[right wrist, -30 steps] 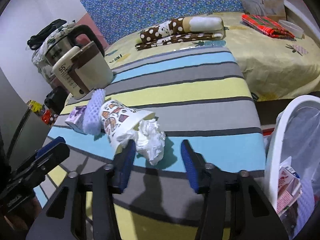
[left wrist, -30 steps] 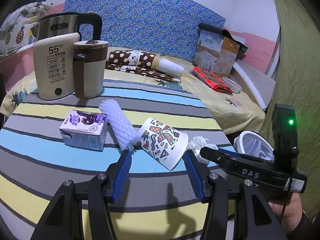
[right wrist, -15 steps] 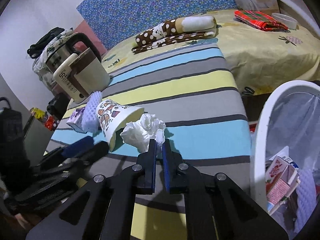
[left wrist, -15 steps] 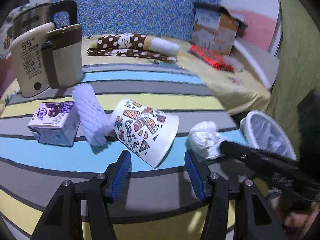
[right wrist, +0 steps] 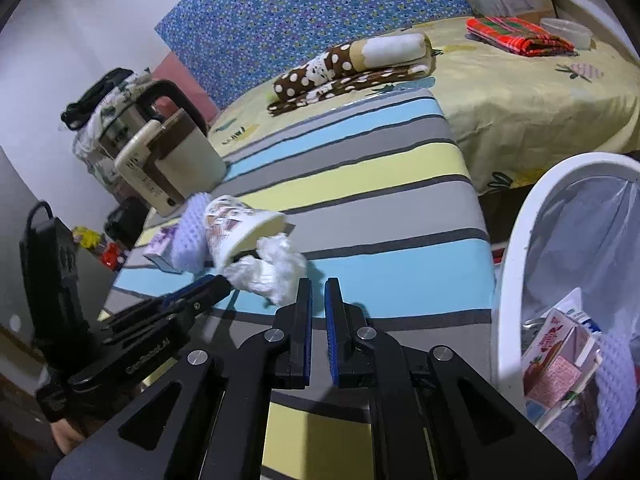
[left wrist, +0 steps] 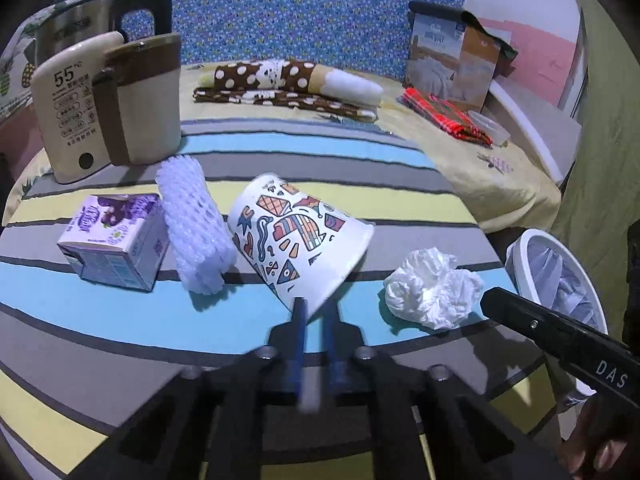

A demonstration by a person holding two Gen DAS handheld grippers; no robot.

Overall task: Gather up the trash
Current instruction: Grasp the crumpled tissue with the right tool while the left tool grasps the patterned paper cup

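A patterned paper cup (left wrist: 300, 240) lies on its side on the striped table (left wrist: 120, 320). My left gripper (left wrist: 314, 308) has its jaws closing on the cup's lower rim, and the rim wall is pinched between the blue pads. A crumpled white tissue (left wrist: 432, 288) lies to the cup's right. My right gripper (right wrist: 318, 284) is shut just beside the tissue (right wrist: 268, 268), which touches its left finger. I see none of the tissue between the pads. The right gripper's tip (left wrist: 486, 298) shows at the tissue's right end in the left wrist view.
A purple carton (left wrist: 112, 240) and a white foam net (left wrist: 192, 232) lie left of the cup. Two kettles (left wrist: 108, 96) stand at the back left. A white bin (right wrist: 516, 260) off the table's right edge holds a pink carton (right wrist: 556, 360). Behind is a bed with folded cloths.
My left gripper came in closer and lower and went from wide open to pinched on the cup's rim. My right gripper's jaws shut beside the tissue and stayed in place.
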